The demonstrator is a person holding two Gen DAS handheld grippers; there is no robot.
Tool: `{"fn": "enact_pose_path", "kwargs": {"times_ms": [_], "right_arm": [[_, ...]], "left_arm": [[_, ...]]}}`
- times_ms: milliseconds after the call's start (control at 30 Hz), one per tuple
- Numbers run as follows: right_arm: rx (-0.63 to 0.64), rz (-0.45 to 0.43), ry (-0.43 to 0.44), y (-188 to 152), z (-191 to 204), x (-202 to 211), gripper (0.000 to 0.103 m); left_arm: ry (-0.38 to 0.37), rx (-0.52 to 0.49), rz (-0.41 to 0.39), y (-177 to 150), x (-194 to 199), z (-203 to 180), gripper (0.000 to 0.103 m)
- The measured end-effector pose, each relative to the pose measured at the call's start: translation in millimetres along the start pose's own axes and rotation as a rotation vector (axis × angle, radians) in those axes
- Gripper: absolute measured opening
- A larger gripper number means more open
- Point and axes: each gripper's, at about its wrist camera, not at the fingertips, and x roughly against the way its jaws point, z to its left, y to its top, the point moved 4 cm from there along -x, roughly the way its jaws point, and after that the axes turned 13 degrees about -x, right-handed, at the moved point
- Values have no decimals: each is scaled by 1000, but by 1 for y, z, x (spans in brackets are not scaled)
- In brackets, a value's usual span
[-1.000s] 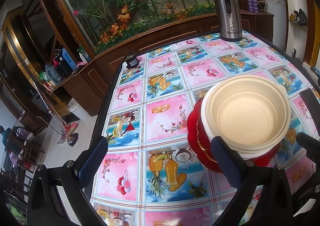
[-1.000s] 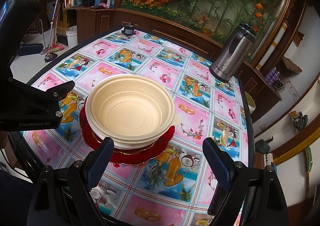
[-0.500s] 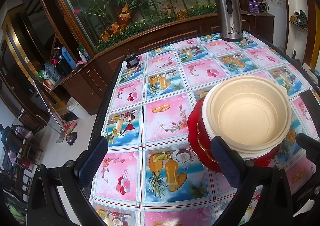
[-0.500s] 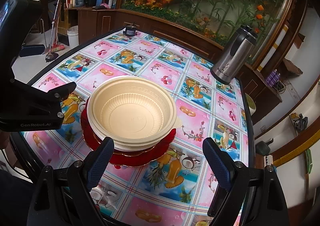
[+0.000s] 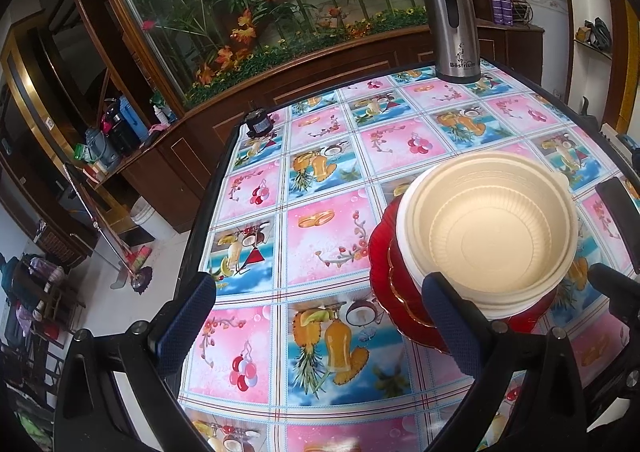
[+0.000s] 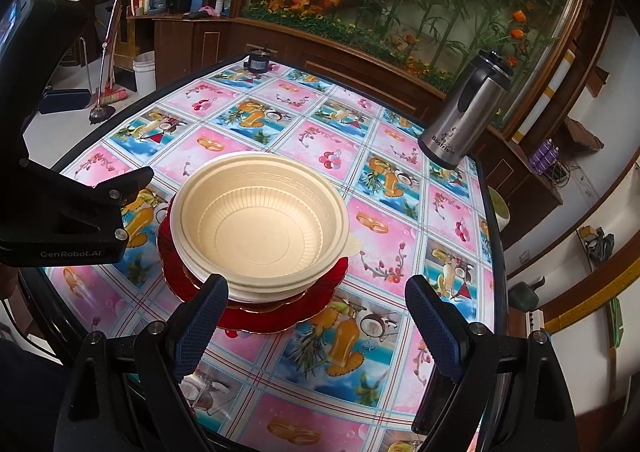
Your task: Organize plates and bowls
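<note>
A stack of cream plastic bowls [image 5: 490,236] sits on red plates [image 5: 386,288] on the table; it also shows in the right wrist view, bowls [image 6: 262,228] on red plates [image 6: 280,318]. My left gripper [image 5: 316,326] is open and empty, to the left of the stack, its right finger just in front of the stack's near edge. My right gripper [image 6: 316,322] is open and empty, in front of the stack, its left finger overlapping the near rim in view. The left gripper's body [image 6: 64,219] shows at the left of the right wrist view.
The table [image 5: 320,236] has a pink and blue fruit-print cloth. A steel thermos [image 5: 454,23] stands at the far right corner, also in the right wrist view [image 6: 466,115]. A small black object [image 5: 258,123] sits at the far left edge. A wooden planter wall stands behind.
Both grippers have shifted only slightly; the stack sits a little closer in the right wrist view. Nothing was taken hold of or let go.
</note>
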Motion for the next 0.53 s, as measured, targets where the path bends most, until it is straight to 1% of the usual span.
{"fn": "enact_pose_path", "kwargs": {"times_ms": [233, 300, 367, 533], "right_arm": [[7, 2, 3, 2, -1, -1, 93], [8, 2, 1, 2, -1, -1, 93], [7, 2, 2, 2, -1, -1, 93], [7, 2, 1, 2, -1, -1, 93]], "left_arm": [[-15, 4, 4, 1, -1, -1, 103], [-27, 10, 0, 2, 1, -2, 103], [-62, 24, -3, 1, 3, -4, 103], [-59, 36, -22, 1, 4, 1, 103]]}}
